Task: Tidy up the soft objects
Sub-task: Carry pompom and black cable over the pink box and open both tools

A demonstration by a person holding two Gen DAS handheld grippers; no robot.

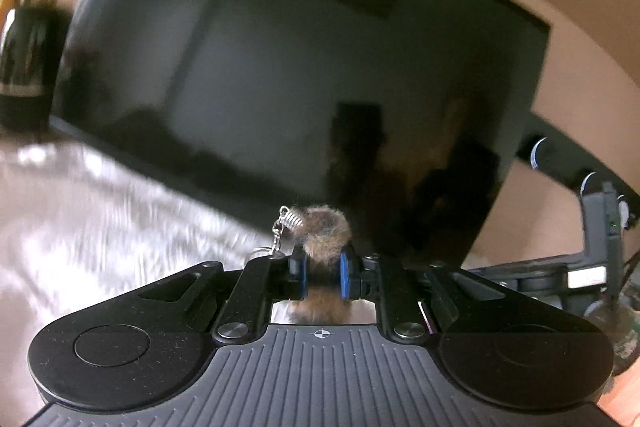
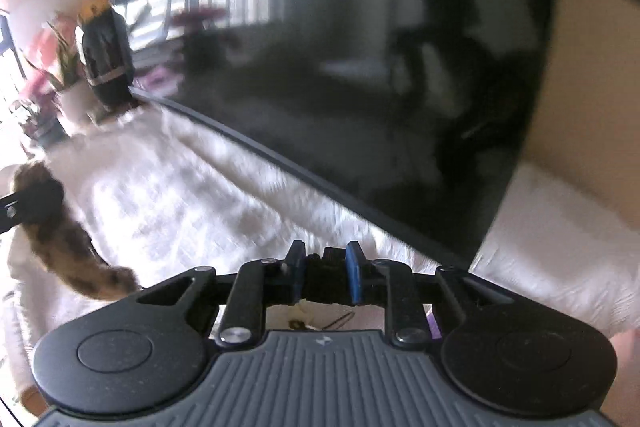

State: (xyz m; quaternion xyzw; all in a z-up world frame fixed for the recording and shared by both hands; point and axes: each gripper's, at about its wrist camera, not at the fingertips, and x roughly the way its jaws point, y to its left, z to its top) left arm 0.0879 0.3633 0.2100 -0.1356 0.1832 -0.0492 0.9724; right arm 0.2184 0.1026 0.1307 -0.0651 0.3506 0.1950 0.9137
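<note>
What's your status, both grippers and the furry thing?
Left gripper shut on the furry tail keychain, lifted off the white cover. Right gripper clamped on something dark, unidentifiable. TV screen close ahead.

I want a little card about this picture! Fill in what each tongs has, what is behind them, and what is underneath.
left tongs: shut on the fluffy brown fur tail with a silver keychain
tail seen from the right: hangs down from the left tongs, tip curling
right tongs: blue pads closed on something dark, too blurred to name
behind: big black switched-off screen
underneath: white fluffy cloth
far left: potted plants, blurry
</note>
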